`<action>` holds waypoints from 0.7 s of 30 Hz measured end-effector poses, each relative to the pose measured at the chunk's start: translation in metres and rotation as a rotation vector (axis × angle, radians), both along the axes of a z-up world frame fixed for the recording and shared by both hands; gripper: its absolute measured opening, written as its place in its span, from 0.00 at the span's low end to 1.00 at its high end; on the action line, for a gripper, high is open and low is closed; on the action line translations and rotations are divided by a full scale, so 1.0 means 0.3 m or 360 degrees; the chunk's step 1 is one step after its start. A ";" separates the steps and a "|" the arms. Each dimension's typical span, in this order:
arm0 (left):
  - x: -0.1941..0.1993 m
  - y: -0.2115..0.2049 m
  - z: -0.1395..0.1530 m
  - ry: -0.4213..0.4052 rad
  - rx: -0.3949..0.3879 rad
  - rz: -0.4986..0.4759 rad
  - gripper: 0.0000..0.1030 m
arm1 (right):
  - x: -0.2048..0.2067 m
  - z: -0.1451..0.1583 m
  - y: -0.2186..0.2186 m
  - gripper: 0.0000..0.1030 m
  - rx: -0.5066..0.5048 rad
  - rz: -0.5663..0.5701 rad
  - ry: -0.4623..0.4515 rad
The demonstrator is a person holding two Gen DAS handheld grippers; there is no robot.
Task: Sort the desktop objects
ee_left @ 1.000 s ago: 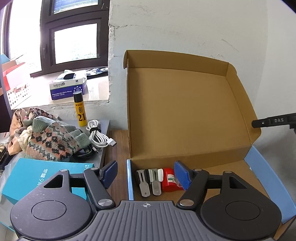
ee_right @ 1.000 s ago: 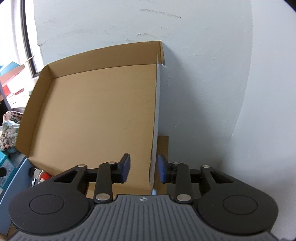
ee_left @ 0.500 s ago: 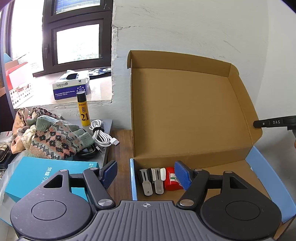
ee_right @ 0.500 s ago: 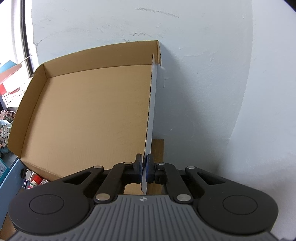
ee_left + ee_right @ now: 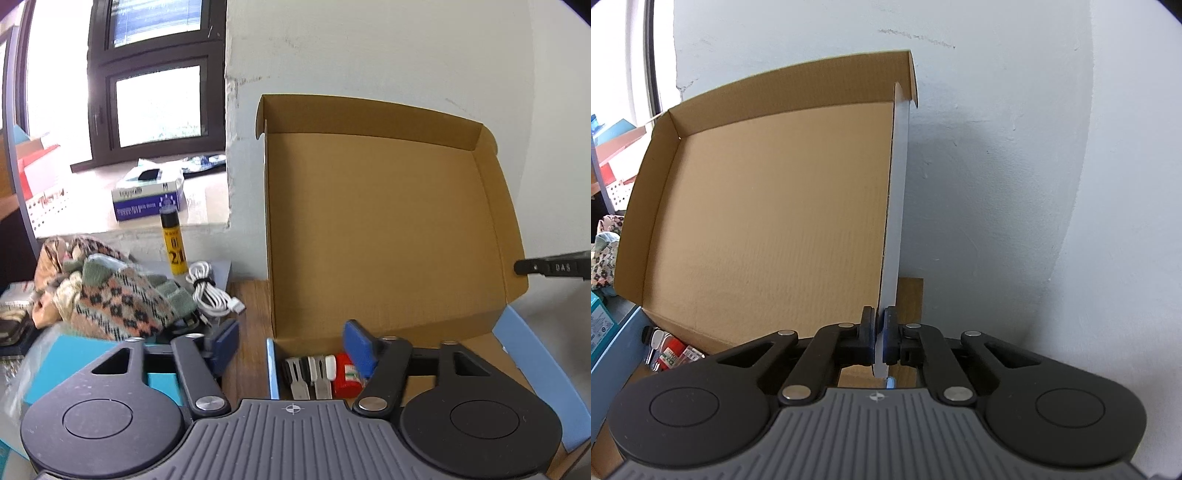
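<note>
right tool [image 5: 880, 334] | level | clamped on upright box lid [image 5: 775, 206] side flap

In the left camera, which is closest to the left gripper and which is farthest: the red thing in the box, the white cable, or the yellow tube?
From the left gripper:
1. Red item, in the box, beside the right finger.
2. White cable, left, on the desk.
3. Yellow tube, left, standing behind the cable.

The left hand-held gripper [image 5: 291, 343] is level, its blue-padded jaws spread wide apart and gripping nothing. The right hand-held gripper [image 5: 880, 334] has its jaws pinched together on a thin upright cardboard flap [image 5: 894, 206].
</note>
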State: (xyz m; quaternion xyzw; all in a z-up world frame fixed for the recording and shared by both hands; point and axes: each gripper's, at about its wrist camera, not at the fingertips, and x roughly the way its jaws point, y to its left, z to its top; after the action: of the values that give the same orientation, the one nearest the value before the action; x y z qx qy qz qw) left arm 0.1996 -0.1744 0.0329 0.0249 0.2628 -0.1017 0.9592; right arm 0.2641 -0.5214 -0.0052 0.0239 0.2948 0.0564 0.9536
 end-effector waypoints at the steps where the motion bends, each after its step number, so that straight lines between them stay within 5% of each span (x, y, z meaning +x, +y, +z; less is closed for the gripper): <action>1: 0.000 0.001 0.007 -0.0011 -0.0001 0.0004 0.55 | -0.008 -0.001 0.000 0.06 0.0003 0.0002 -0.0006; 6: -0.004 0.008 0.046 -0.0086 -0.0009 0.0032 0.46 | -0.047 -0.008 -0.003 0.06 0.0029 0.0013 -0.0018; 21: 0.022 0.013 0.079 -0.0112 -0.0002 0.0045 0.42 | -0.112 -0.031 -0.013 0.04 0.0078 0.0015 -0.0014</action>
State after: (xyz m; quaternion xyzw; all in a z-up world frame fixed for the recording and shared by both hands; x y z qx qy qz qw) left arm 0.2062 -0.1705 0.0568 0.0242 0.2293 -0.0872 0.9691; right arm 0.2304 -0.5253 -0.0144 0.0458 0.2893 0.0680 0.9537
